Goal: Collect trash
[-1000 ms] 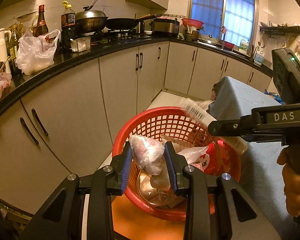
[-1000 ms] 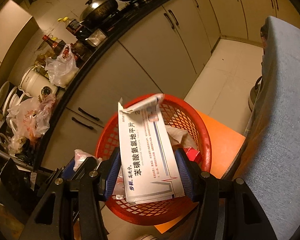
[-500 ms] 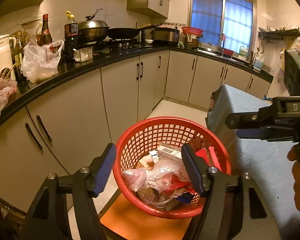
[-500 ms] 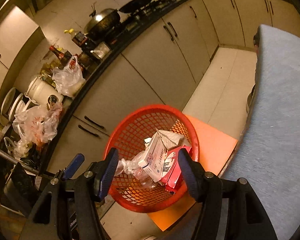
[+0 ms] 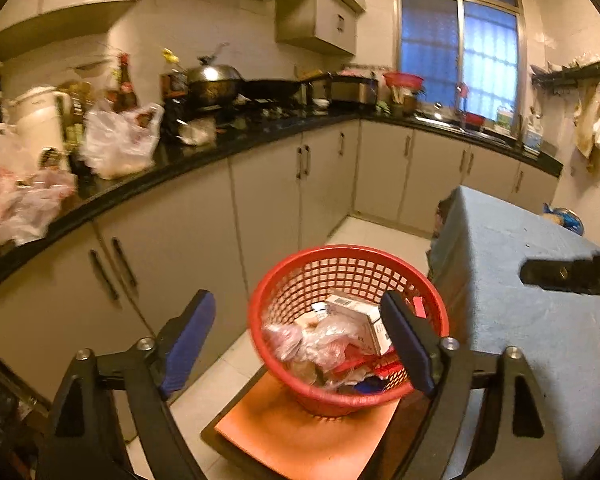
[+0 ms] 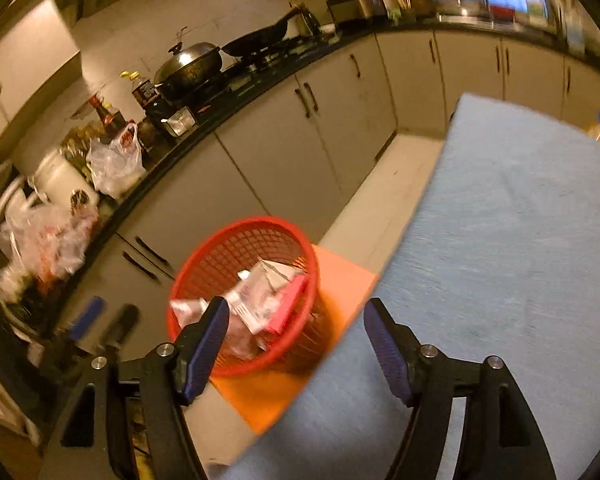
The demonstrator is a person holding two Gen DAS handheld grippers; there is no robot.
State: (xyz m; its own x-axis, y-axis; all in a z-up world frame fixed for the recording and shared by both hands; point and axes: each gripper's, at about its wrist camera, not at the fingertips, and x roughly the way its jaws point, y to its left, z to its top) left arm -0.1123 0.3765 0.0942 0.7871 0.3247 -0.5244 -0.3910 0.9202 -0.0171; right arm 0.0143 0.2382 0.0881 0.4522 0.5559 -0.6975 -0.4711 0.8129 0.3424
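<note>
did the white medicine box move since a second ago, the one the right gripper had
Yes. It left the right gripper, whose jaws are opening with nothing between them, and dropped into the red basket, where the white medicine box now lies among the other trash.

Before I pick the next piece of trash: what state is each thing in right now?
Red plastic mesh basket: upright on an orange stool, partly filled.
White cardboard box: lying in the basket.
Crumpled clear plastic bag: in the basket.
Left hand-held gripper: empty, jaws opening.
Right hand-held gripper: empty, jaws opening.
</note>
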